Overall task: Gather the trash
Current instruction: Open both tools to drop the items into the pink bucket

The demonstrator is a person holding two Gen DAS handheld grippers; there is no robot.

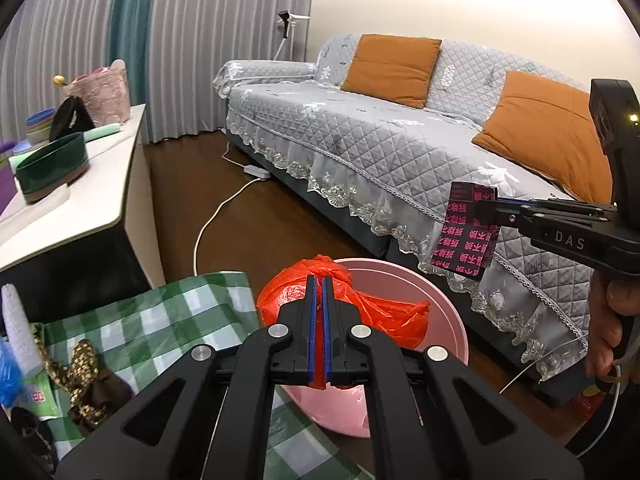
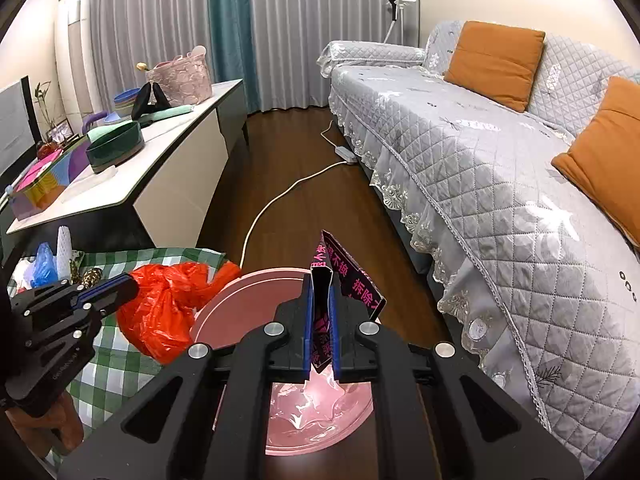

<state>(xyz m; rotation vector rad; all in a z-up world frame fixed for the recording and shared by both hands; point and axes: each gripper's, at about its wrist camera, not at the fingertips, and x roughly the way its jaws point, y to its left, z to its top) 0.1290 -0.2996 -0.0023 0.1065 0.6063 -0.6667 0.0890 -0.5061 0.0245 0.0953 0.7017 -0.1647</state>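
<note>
The red plastic bag [image 1: 340, 308] looks feather-light, limp and crinkly, a thing with no stiffness of its own, so the sound place to take it is where the film is bunched or knotted into a thick wad; a single flat layer would likely slide out of smooth pads. The left gripper [image 1: 319, 284] has done just that: its blue-edged fingers [image 1: 311, 320] stand nearly together, pinched on a gathered fold of the bag at lower centre of the left wrist view, and the bag hangs partly over the near rim of the pink bin [image 1: 448, 304], its loose tail drooping inside. The dark wrapper with pink print [image 2: 340, 276] seems just as light but somewhat stiffer, a creased foil-like sheet that keeps its fold; it is probably slick, so a grip across the doubled edge suits it best. The right gripper [image 2: 321, 280] has its fingers [image 2: 307, 320] closed to a narrow gap on that wrapper, which stands up between them at centre of the right wrist view, directly above the bin's clear liner [image 2: 316, 404]. Both pieces are held over or at the bin, beside the green checked cloth [image 1: 160, 320] covering the surface at lower left.
</note>
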